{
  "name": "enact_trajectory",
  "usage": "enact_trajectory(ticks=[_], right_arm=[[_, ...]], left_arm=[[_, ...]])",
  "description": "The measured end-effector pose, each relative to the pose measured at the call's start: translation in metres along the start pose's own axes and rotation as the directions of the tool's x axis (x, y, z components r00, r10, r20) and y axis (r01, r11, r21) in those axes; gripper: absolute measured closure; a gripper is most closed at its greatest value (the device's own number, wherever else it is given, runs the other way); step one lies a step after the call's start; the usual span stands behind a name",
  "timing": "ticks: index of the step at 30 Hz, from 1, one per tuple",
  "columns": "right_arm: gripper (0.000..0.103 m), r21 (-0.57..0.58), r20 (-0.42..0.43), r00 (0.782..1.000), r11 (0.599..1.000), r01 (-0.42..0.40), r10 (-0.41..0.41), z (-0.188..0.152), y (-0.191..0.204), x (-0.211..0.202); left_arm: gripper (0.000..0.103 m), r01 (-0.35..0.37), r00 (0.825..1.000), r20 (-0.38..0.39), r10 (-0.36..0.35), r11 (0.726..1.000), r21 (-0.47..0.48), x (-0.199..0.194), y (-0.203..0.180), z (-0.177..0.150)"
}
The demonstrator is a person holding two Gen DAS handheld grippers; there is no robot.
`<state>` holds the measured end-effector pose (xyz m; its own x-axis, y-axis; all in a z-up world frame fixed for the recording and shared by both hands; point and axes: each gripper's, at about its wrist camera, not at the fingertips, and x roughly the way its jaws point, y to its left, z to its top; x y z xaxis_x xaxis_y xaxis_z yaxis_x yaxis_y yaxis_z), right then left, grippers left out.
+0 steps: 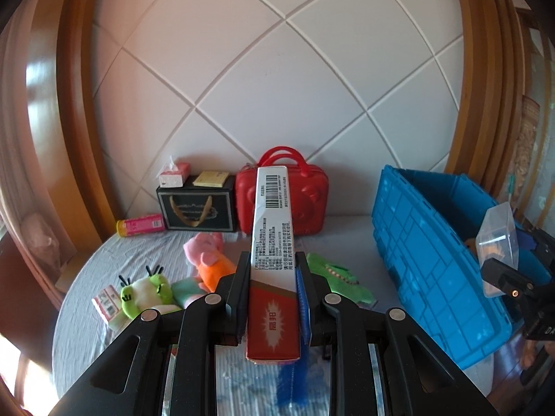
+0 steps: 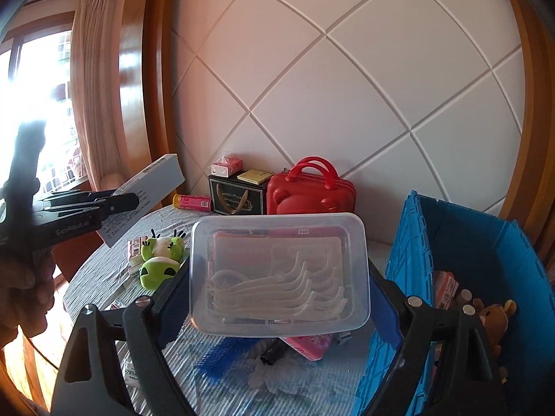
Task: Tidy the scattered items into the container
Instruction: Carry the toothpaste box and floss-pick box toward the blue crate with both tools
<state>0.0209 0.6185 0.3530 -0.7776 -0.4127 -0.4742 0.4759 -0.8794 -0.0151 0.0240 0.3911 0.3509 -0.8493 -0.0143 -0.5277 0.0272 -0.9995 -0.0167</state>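
Observation:
My left gripper [image 1: 272, 260] is shut on a long red-and-white carton [image 1: 274, 215] with a barcode, held lengthwise above the bed. In the right wrist view the same gripper [image 2: 118, 204] and carton [image 2: 152, 180] hang at the left, in a person's hand. My right gripper [image 2: 279, 277] stands wide, its blue pads [image 2: 173, 298] pressed on both sides of a clear lidded plastic box [image 2: 279, 242] of white floss picks. That box [image 1: 497, 239] also shows above the blue crate [image 1: 433, 242] in the left wrist view. The crate [image 2: 485, 242] stands open at the right and holds a brown plush bear [image 2: 496, 315] and small packs.
On the striped sheet lie a pink pig plush [image 1: 204, 249], a green frog plush [image 1: 145, 291], a green crocodile plush [image 1: 333, 274], a blue brush [image 2: 216, 357] and a pink packet [image 2: 308, 343]. A red case [image 1: 312, 190], a black box [image 1: 196, 208] and a pink tube [image 1: 140, 225] line the padded headboard.

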Motion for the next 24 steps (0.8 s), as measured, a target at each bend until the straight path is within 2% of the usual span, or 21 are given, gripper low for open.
enact_trajectory(ticks=[13, 24], right_arm=[[0.015, 0.074, 0.032, 0.997, 0.995, 0.062, -0.064, -0.003, -0.079, -0.036], [0.015, 0.143, 0.042, 0.986, 0.978, 0.151, -0.159, -0.022, -0.157, -0.055]], left_arm=[[0.081, 0.073, 0.997, 0.014, -0.075, 0.993, 0.087, 0.009, -0.09, 0.021], [0.081, 0.176, 0.984, 0.009, -0.18, 0.97, 0.167, 0.019, -0.169, 0.041]])
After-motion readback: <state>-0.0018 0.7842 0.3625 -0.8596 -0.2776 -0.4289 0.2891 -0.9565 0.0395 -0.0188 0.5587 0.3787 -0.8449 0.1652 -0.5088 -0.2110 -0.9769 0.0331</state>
